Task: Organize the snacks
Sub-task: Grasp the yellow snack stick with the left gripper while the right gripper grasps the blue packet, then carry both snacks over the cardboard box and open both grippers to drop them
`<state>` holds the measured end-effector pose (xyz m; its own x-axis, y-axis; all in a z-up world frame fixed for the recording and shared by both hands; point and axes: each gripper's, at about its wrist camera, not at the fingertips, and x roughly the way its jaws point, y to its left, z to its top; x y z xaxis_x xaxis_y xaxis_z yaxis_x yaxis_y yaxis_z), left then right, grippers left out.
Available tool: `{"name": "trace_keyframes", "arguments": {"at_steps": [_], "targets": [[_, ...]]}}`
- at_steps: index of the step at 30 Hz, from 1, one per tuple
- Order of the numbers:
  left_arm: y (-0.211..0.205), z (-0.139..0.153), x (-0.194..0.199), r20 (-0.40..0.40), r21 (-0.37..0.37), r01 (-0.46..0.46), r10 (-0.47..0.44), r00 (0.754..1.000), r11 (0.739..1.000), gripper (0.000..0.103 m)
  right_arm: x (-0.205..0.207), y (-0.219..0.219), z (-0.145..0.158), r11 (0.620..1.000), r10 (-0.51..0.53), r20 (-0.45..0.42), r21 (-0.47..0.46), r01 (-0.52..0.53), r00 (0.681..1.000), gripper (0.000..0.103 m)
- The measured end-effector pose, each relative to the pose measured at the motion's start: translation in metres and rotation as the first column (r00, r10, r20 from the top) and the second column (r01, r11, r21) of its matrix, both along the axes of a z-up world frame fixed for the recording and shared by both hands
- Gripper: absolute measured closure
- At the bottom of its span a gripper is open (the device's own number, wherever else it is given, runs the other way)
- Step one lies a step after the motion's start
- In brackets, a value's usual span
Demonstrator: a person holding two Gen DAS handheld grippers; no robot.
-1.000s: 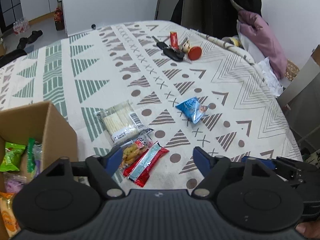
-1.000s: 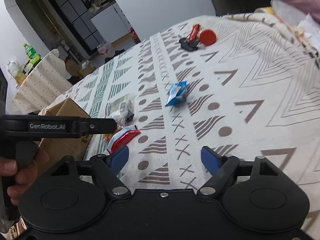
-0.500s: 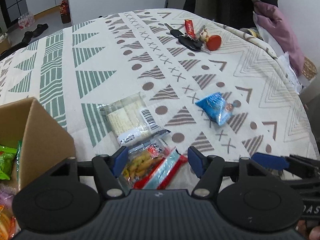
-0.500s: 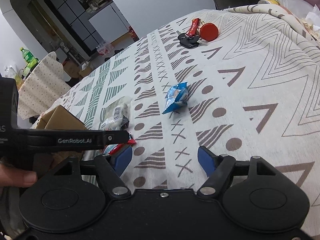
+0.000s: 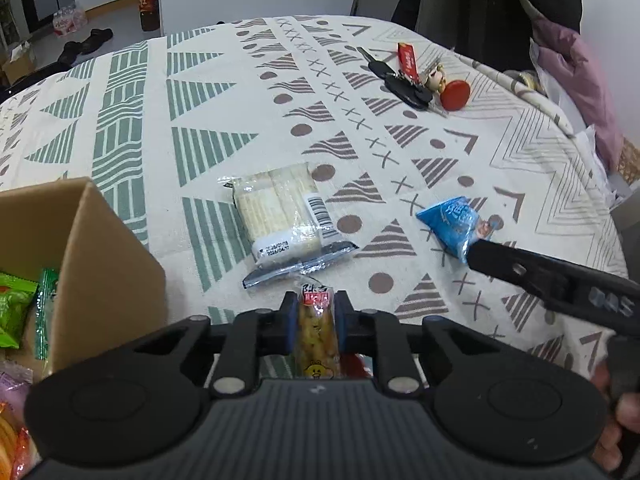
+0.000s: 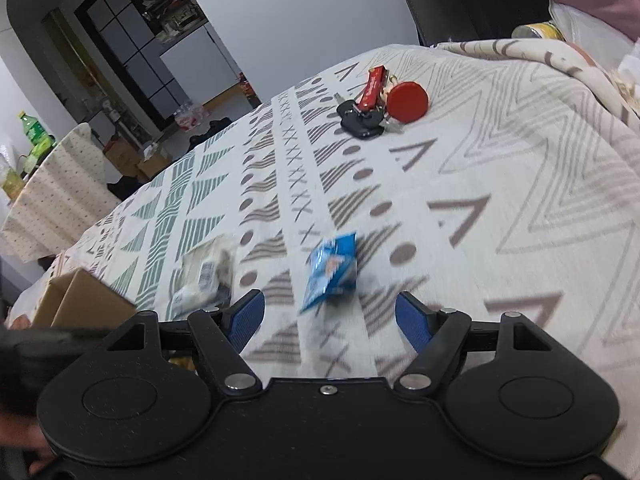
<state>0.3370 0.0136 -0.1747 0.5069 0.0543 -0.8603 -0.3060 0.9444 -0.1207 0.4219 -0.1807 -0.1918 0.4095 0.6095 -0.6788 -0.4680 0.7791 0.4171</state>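
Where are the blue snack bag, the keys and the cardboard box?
blue snack bag (image 6: 331, 270), right wrist view, middle of the pouch.
keys (image 5: 402, 85), left wrist view, black key fob.
cardboard box (image 5: 108, 276), left wrist view, outer side wall.

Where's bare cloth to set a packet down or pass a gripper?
Free: the green-patterned stretch beyond the cardboard box, left of the sandwich pack, and the wide band between it and the keys. Crowded: near edge, where sandwich pack, left gripper, blue packet and right gripper bunch.

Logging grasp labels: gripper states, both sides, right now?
Left gripper: shut on the yellow snack packet.
Right gripper: open, holding nothing, close behind the blue snack packet.
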Motion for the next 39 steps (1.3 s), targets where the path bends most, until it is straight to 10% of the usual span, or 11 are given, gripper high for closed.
{"name": "trace_keyframes", "arguments": {"at_steps": [6,9,39], "targets": [[-0.001,0.011,-0.001,0.04,0.01,0.001,-0.002,0.999,1.0,0.085,0.013,0.013,-0.003,1.0,-0.022,-0.007,-0.02,0.022,1.0,0.042],[0.0,0.015,0.0,0.045,0.016,-0.002,0.001,0.999,1.0,0.085,0.017,0.017,-0.006,0.999,-0.031,-0.021,-0.039,0.03,0.999,0.076],[-0.012,0.093,-0.063,0.185,0.051,0.009,-0.018,0.983,0.999,0.085,-0.072,-0.019,0.07,0.998,-0.034,0.071,0.048,0.03,0.997,0.082]]}}
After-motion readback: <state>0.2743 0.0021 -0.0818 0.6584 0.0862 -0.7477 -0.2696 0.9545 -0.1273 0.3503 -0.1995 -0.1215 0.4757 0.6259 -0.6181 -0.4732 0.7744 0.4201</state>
